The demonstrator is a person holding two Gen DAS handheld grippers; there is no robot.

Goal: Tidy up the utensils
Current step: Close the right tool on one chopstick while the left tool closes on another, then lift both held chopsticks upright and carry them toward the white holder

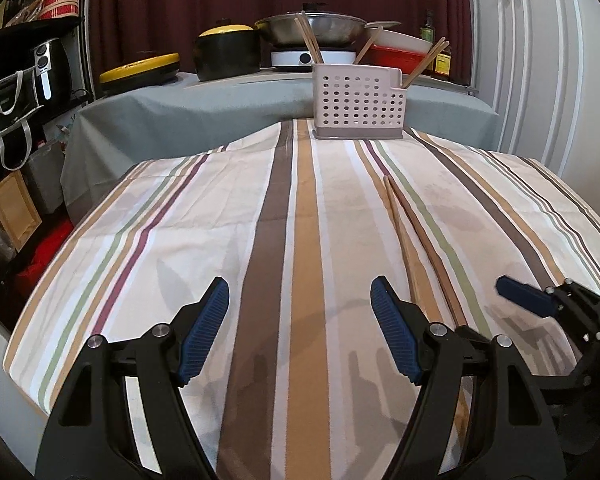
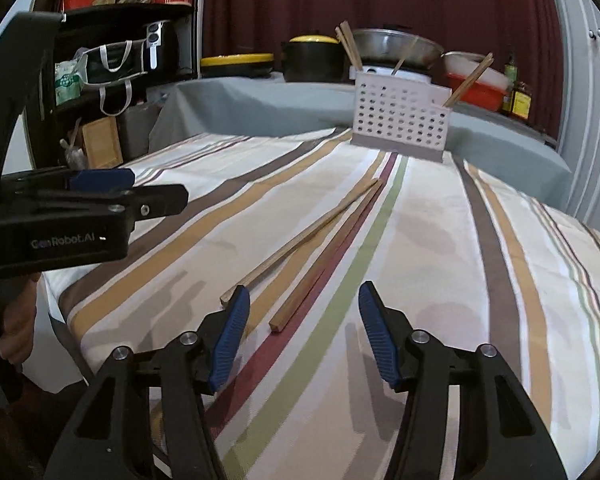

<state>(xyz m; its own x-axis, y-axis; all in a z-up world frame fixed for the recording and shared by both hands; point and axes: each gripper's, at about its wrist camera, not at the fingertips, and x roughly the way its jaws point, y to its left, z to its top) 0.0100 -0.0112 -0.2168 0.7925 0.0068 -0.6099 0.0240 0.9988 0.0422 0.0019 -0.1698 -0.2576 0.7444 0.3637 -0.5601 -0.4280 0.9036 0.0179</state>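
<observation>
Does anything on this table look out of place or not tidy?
Yes. Two long wooden chopsticks lie loose on the striped tablecloth, splayed apart at the near ends, while other chopsticks stand in the white perforated plastic holder. Both tongs are open and hold nothing.

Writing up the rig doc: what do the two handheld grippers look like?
Both match: the left gripper and right gripper have black plastic scissor-style frames, silver pivot bolts and ribbed blue finger pads. The left body carries white "GenRobot.AI"-style lettering. No cables or sleeves visible.
</observation>
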